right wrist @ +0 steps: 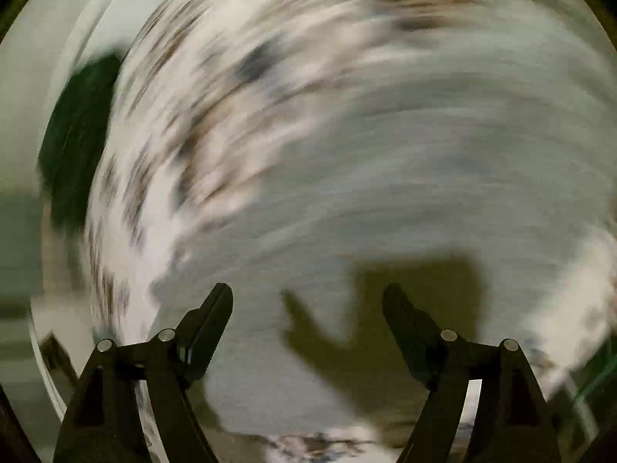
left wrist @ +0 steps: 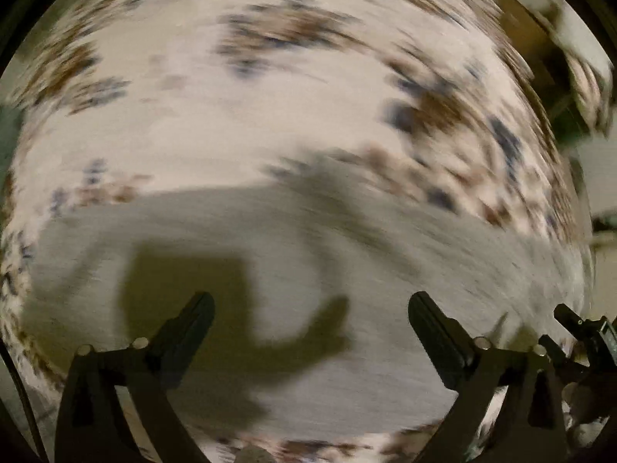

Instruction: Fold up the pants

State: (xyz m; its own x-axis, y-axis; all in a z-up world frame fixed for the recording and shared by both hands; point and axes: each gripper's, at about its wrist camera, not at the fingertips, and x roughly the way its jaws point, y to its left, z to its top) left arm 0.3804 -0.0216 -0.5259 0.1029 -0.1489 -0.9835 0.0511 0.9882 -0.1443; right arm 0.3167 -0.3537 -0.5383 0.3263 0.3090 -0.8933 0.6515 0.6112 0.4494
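- Both wrist views are heavily smeared, so fine detail of cloth and background cannot be read.
- Left gripper (left wrist: 310, 308): its two black fingers (left wrist: 193, 328) stand wide apart, with nothing between them and nothing touching the pads.
- Below and ahead of the left gripper lies a plain grey garment, the pants (left wrist: 385, 347), spread flat; the gripper's dark shadow (left wrist: 185, 308) falls on it between and just ahead of the fingers.
- Beyond the pants, farther ahead of the left gripper, is a white sheet with a brown and blue floral print (left wrist: 270, 88).
- At the far right of the left wrist view, just beside the left gripper's right finger, part of another black tool shows; too little of it shows to name it.
- Right gripper (right wrist: 306, 308): its jaws are spread wide too and grip nothing.
- The grey pants (right wrist: 385, 173) fill the area ahead of and under the right gripper, its shadow (right wrist: 385, 328) lying on them between the fingers.
- To the left of the right gripper the floral sheet (right wrist: 173, 135) shows, with a dark green shape (right wrist: 77, 146) past its edge.
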